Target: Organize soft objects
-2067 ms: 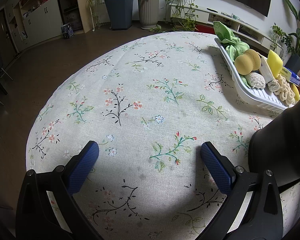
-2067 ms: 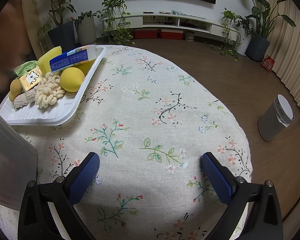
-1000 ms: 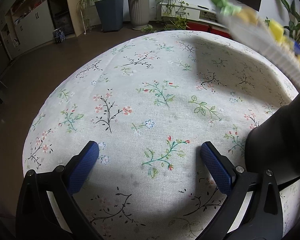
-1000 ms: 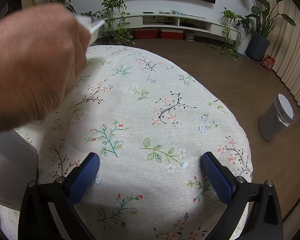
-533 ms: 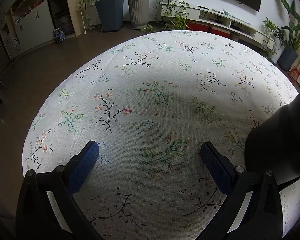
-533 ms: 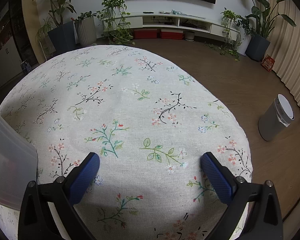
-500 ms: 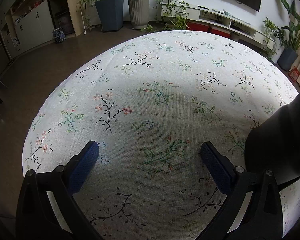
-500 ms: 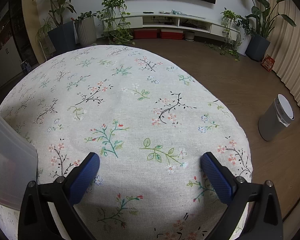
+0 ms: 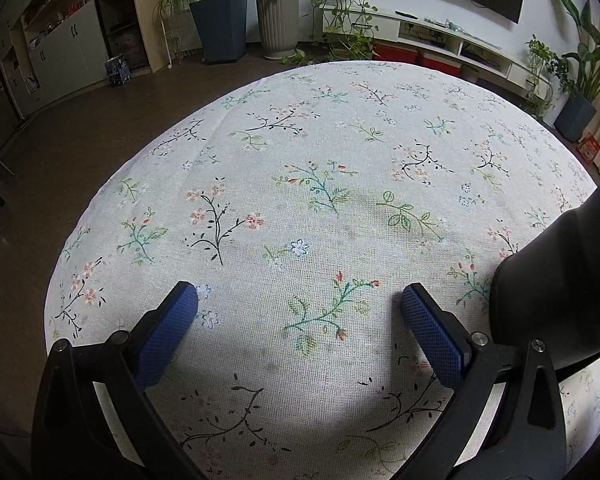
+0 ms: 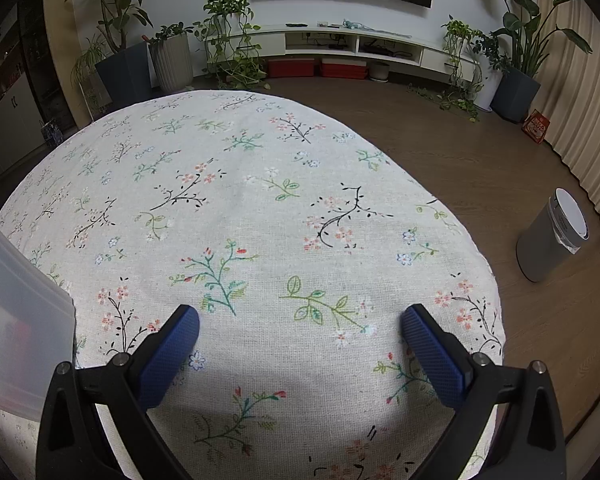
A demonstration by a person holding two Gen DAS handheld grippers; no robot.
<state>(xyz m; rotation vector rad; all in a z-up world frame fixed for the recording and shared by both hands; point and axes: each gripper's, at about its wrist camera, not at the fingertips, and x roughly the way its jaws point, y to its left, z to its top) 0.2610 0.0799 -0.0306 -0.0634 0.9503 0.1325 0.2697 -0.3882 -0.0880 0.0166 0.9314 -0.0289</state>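
No soft objects show in either view. My left gripper (image 9: 300,304) is open and empty, low over a table covered with a floral cloth (image 9: 320,152). My right gripper (image 10: 300,328) is open and empty over the same cloth (image 10: 260,200). A translucent plastic bin (image 10: 16,320) stands at the left edge of the right wrist view, just left of the right gripper. A dark rounded body (image 9: 572,280) fills the right edge of the left wrist view.
Beyond the table are a brown floor, potted plants (image 10: 172,60), a low white TV shelf (image 10: 360,44) and cabinets (image 9: 60,44). A grey waste bin (image 10: 552,236) stands on the floor to the right of the table.
A white tray of sponges and cloths stood on the table 2 s ago. A hand lifted it away about 1 s ago, and it is out of view now. Both grippers stayed still.
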